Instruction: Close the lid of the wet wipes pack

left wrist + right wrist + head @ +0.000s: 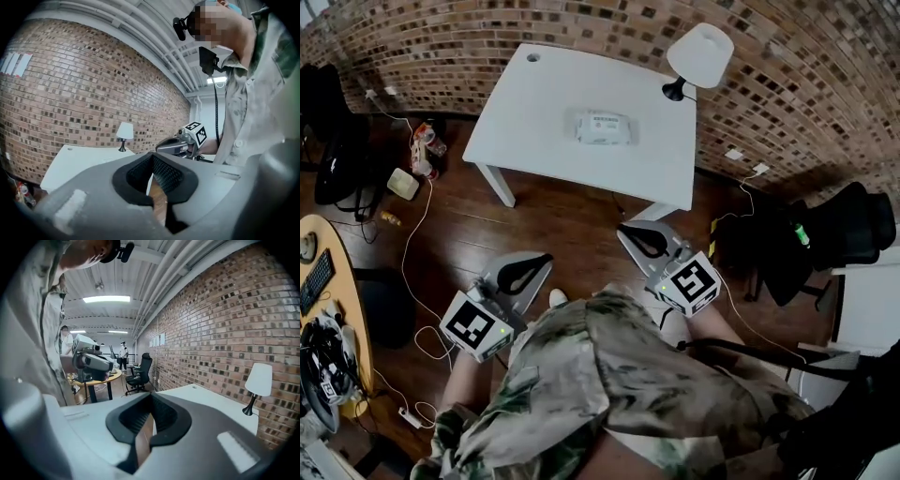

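I held both tools low at my waist. The left gripper and right gripper were pinched together and empty, as the wet wipes pack lay well ahead on the white table — out of reach.

I'm looking down on a dark wooden floor, with white cables trailing across it. A brick wall runs behind a white table, and there's a white lamp at its corner. A black office chair sits off right, a round wooden desk left. Overhead a strip light glows; those look like pipes beside it, though the lens distorts them.
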### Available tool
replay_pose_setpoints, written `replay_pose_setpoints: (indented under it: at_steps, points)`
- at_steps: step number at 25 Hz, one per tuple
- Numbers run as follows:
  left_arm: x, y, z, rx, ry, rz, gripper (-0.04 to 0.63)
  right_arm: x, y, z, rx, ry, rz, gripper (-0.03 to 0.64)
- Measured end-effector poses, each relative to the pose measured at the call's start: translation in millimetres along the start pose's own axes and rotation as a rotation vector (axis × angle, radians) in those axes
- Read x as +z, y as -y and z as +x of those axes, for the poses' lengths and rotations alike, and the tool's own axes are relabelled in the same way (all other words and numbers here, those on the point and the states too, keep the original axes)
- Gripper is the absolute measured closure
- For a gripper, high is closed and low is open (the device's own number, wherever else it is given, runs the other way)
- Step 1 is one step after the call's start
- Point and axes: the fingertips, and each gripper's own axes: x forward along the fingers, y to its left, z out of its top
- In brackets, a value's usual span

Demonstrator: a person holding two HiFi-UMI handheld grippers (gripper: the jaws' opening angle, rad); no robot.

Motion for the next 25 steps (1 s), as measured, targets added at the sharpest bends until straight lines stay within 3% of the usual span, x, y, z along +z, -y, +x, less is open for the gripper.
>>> replay_pose_setpoints:
  at_steps: [6,11,18,25]
  points:
    - [-6,54,25,-0.061,-0.026,0.023,0.594,4,-30,-50,-0.003,0.023,-0.013,0.611]
    - [-11,119,57,-0.074,-0.037,0.042,0.594,-20,-41,-129,-0.026,0.038,-0.002,0.611]
    - [-22,238,91,-0.025,-0.029,0.008,0.594,-64,-62,-241,0.003,0.07,0.053,0.611]
    - [-43,327,79,0.05,-0.078,-0.021,0.594,-93,-98,-309,0.093,0.062,0.035,0.611]
